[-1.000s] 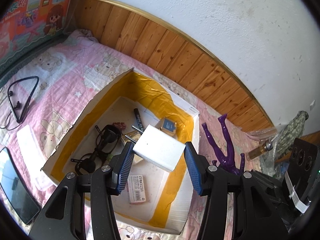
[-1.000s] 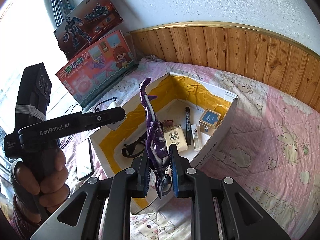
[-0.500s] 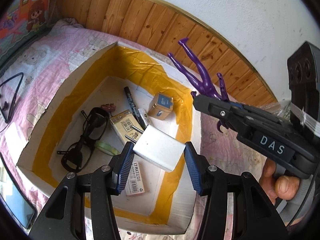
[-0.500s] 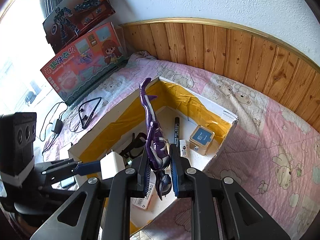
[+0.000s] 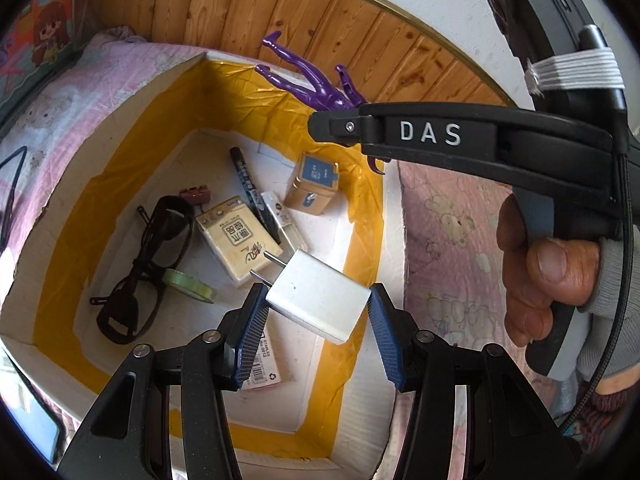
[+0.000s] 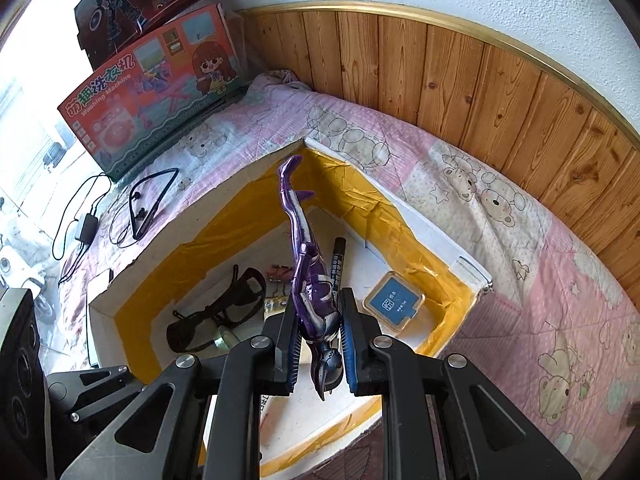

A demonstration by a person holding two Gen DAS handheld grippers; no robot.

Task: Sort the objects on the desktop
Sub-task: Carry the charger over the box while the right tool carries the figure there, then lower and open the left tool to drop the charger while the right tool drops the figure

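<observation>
Box (image 5: 120, 92): white cardboard, open at the top, inner walls lined with yellow tape; it sits on a pink bear-print bedspread (image 6: 520, 216) beside a wood-panelled wall.
Left gripper (image 5: 316, 312): jaws closed on a white plug adapter (image 5: 320, 300), blue pads pressing its two sides, the two metal prongs pointing away from the camera; it hangs over the near part of the box.
Right gripper (image 6: 318, 332): jaws nearly closed, clamped on the torso of a purple figurine (image 6: 308, 280), whose legs stick up and forward above the box interior; in the left wrist view the same figurine (image 5: 304, 84) juts past the tip of the black tool marked DAS, above the far right corner of the box.
Hand (image 5: 536, 276): bare fingers wrapped round the right tool's handle, a grey cuff at the wrist.
Box contents: black sunglasses (image 5: 140, 264), a tan tissue pack (image 5: 236, 236), a black marker (image 5: 248, 184), a small blue-topped box (image 5: 314, 184), a ring of pale green tape (image 5: 188, 284), a label card partly under the left jaws.
Bed outside the box: black neckband earphones (image 6: 148, 204) and a cable, with a red toy washing-machine carton (image 6: 156, 80) standing behind them.
</observation>
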